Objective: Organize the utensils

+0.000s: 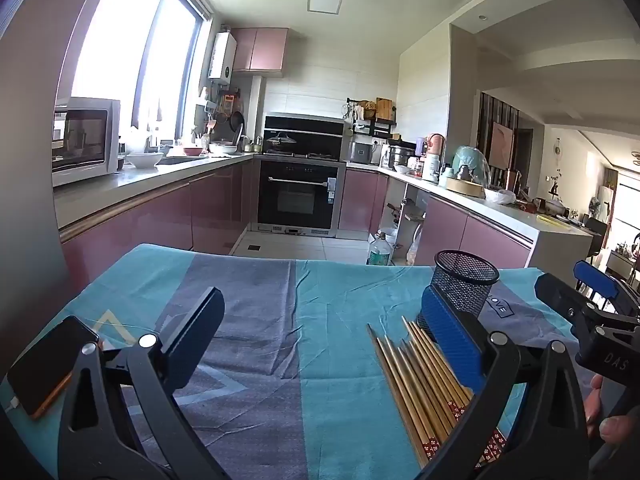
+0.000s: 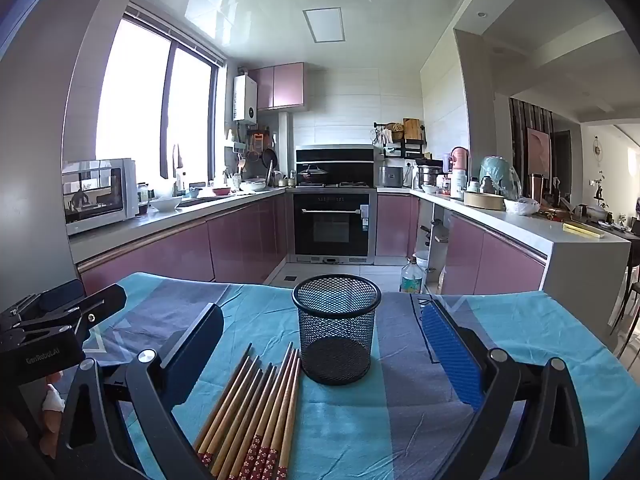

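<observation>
While nothing is yet held: both pairs of tongs hover over the bench, so the step in hand looks like the first pick.
Left tongs (image 1: 320, 340): wide, nothing between them.
Right tongs (image 2: 320, 344): wide, nothing gripped; the cup stands between the spread fingers, clear of both.
Cup (image 2: 336, 328): black mesh, upright, apparently holding nothing, the landmark here.
Chopsticks (image 2: 252, 412): a loose fan lying flat just left of the cup and nearer the camera, tips towards the cup, patterned red ends away from it.
Doing it well: probably take a few sticks, not the whole fan; close across the shafts near the middle so they do not pivot; tip them upright before lowering into the cup; the other tongs could steady the cup, since light mesh may tip.
Cloth (image 1: 340, 320): teal and grey, creased, covering the bench under the cup; folds may snag tips.
Phone (image 1: 48, 364): far left of the cup, at the bench edge.
Room: kitchen beyond the cup, pink cabinets, oven (image 2: 331, 224) straight behind, bright window to its left.
</observation>
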{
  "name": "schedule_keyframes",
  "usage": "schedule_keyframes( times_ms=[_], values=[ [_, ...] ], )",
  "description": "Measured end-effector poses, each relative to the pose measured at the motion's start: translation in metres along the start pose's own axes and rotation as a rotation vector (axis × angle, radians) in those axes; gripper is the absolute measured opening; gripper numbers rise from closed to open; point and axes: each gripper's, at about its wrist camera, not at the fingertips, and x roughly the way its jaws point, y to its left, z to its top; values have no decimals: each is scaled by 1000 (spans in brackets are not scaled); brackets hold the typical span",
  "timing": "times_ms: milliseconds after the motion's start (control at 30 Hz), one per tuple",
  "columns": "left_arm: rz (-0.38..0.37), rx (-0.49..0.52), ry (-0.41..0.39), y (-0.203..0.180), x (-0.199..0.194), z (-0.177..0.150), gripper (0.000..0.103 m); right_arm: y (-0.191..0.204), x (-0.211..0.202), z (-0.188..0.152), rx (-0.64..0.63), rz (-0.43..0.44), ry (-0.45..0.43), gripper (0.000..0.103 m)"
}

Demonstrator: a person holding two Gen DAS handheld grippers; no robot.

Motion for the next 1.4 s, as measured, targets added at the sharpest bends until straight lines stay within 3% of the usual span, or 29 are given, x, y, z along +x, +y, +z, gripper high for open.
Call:
schedule_keyframes(
  times_ms=[1400],
  values=[
    [-23,1,-3,-5,-7,1,97,-2,-2,1,4,-2,-1,96]
  ],
)
